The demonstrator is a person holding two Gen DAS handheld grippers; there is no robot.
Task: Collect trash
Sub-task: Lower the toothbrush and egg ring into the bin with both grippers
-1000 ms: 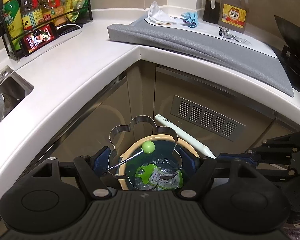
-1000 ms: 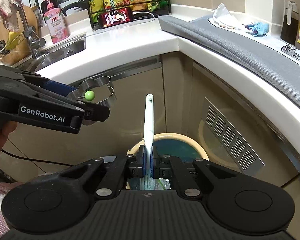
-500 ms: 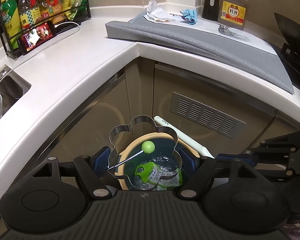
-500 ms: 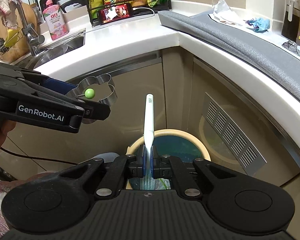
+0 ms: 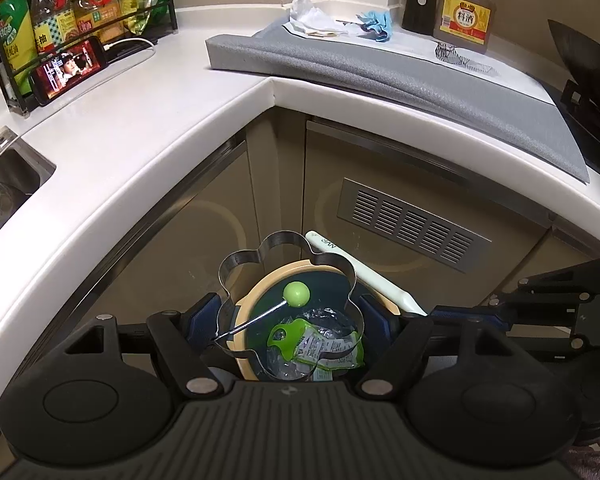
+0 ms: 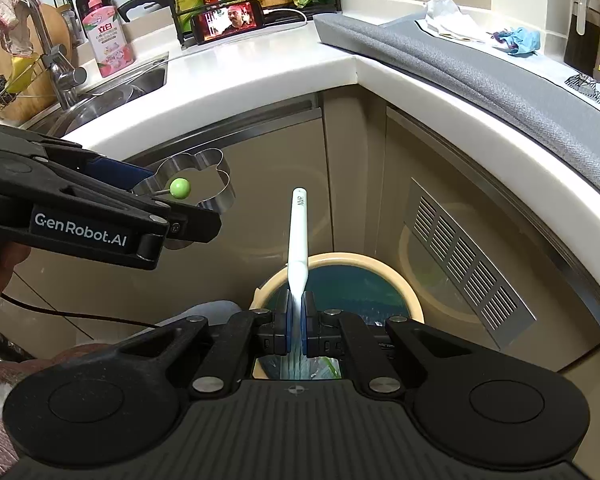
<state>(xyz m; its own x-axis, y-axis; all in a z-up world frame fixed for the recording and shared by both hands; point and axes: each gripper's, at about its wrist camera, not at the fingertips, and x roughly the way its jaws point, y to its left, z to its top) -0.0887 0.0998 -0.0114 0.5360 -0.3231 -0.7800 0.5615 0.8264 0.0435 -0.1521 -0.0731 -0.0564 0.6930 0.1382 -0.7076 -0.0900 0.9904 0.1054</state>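
**Two items held over the bin, neither yet released**

Both grippers hang above the round trash bin [image 5: 256, 296], whose beige rim frames a dark liner with crumpled wrappers [image 5: 320, 344] inside.

The left gripper [image 5: 290, 320] has its jaws spread wide and pressed on the outer sides of a flower-shaped metal ring mould [image 5: 260, 252], so it is clamped rather than empty. A thin wire with a green ball [image 5: 297, 294] crosses the ring's opening. The mould looks light, stiff and smooth-sided, so I judge it could slip; the flat lobes where the pads sit seem the best hold. It lies directly above the bin's mouth.

The right gripper [image 6: 297, 316] is closed tight on the tapered end of a white pen-like stick [image 6: 300, 232], which points up and away from the jaws. It looks light, rigid and slick, held near one end, so it may pivot. Its gripped end sits over the bin's near rim [image 6: 268, 284].

Beyond lie cabinet doors with a vent grille [image 5: 412, 232], then the white counter [image 5: 140, 112] and a grey mat [image 5: 380, 68].
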